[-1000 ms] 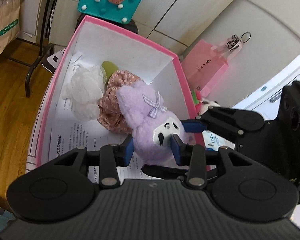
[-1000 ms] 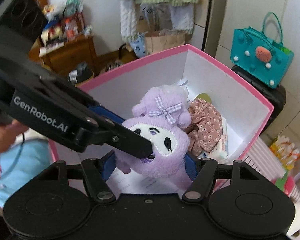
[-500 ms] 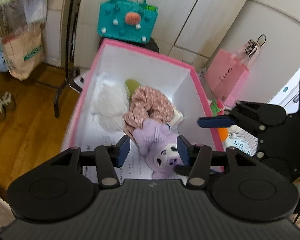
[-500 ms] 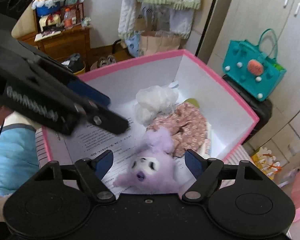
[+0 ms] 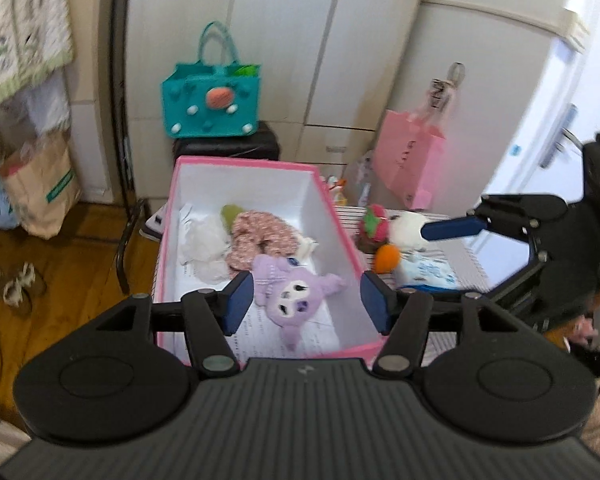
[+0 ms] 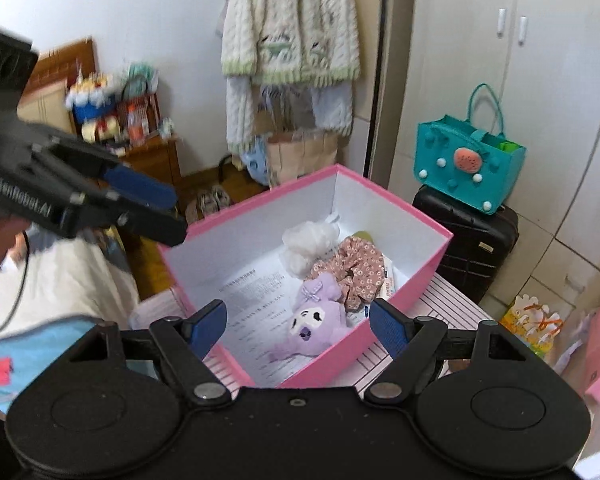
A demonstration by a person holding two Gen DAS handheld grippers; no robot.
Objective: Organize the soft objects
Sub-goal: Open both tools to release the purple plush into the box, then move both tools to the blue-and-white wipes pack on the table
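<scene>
Pink box [image 5: 342, 232]; purple plush [image 5: 296, 296]; floral scrunchie [image 5: 260, 232].

Striped desk [image 5: 456, 258], pink box [image 5: 342, 236] on it.
Pink-and-white striped top shows at box's near corner in right wrist view [image 6: 452, 300]. Box open, white inside, standing directly on desk. Just beside box's right wall, on the stripes: red-and-green plush [image 5: 374, 226], white plush [image 5: 406, 228], orange round piece [image 5: 387, 258], blue-printed white packet [image 5: 426, 274], all close together. Beyond desk, black suitcase [image 6: 472, 248] on floor; wooden floor [image 5: 72, 264] left of box carries shoes [image 5: 4, 286].
</scene>
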